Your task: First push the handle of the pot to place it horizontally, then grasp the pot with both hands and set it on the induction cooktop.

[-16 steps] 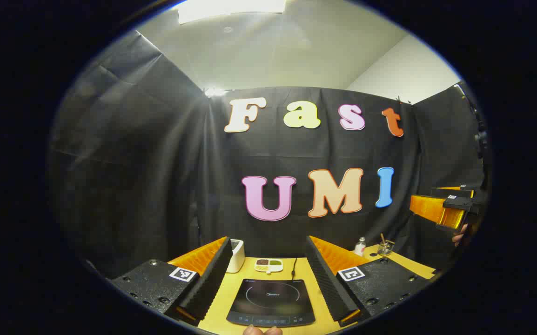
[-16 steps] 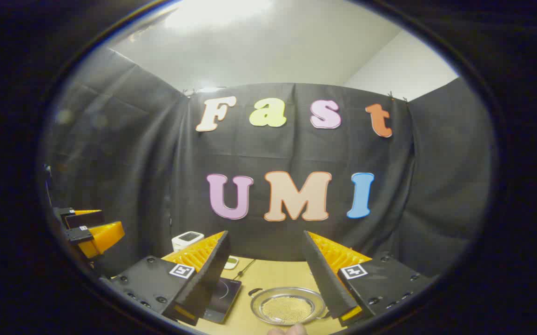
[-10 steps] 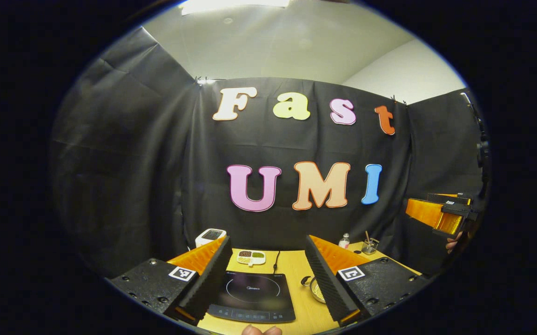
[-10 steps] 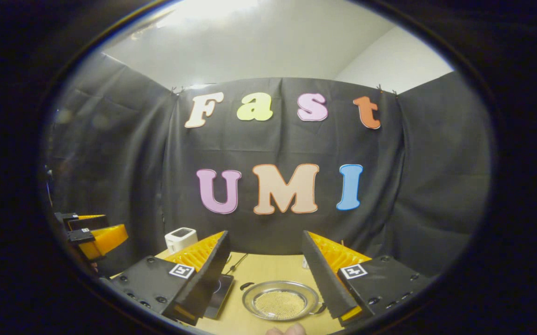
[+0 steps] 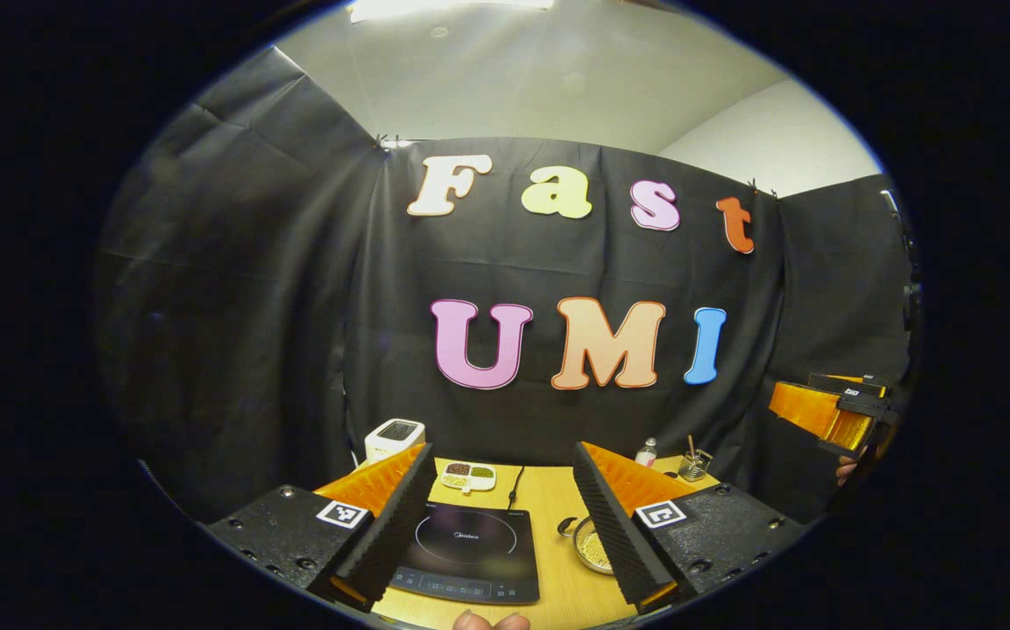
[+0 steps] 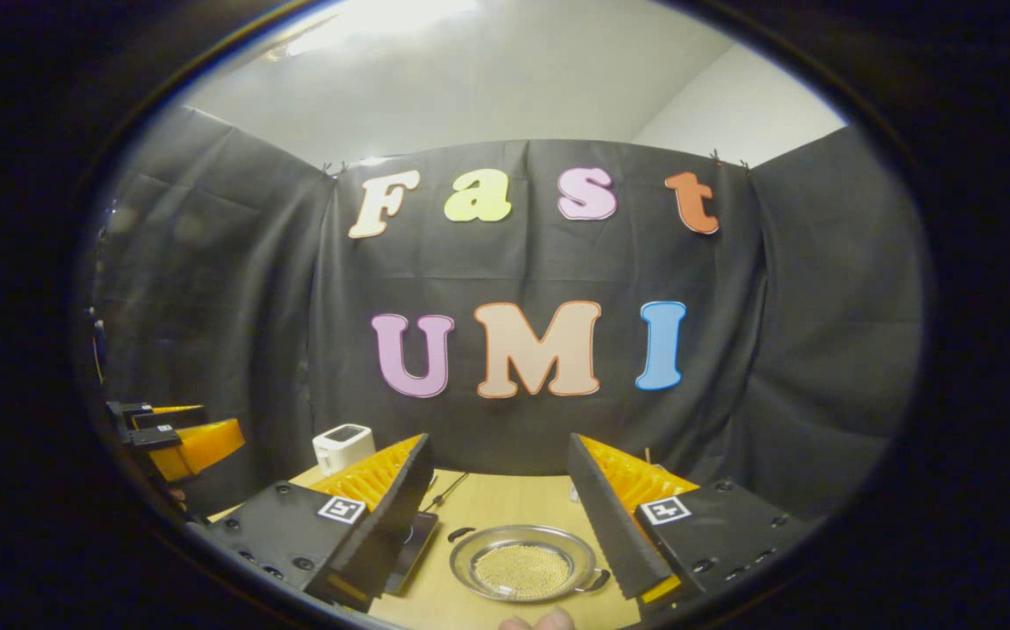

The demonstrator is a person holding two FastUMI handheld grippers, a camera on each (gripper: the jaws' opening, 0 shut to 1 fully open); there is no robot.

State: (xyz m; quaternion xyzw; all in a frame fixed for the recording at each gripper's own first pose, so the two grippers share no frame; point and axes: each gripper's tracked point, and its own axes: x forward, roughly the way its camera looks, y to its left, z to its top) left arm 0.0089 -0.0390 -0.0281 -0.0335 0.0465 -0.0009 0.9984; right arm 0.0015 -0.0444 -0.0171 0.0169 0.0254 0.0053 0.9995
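left gripper (image 5: 501, 516) spread, slid right since 0.8 s ago | cooktop (image 5: 468, 553) now left, pot (image 6: 524, 573) entered | right gripper (image 6: 501, 512) spread above pot | handle push pending

Black cloth (image 5: 234, 289) drapes the booth on three sides, creased and hanging in loose folds, pinned along its top edge. Above it, at twelve o'clock in both views, a pale ceiling (image 5: 505, 79) glows, with a bright light panel (image 5: 448, 7) right at the upper rim of the left gripper view. Over at two o'clock a plain white wall (image 6: 732, 105) peeks out above the cloth. Down at six o'clock sits the bench (image 6: 505, 503), a warm yellow-wood top running back until it meets the cloth. In the right gripper view the ceiling light washes into a soft glare (image 6: 409, 13), and the side cloth at nine o'clock falls into shadow.
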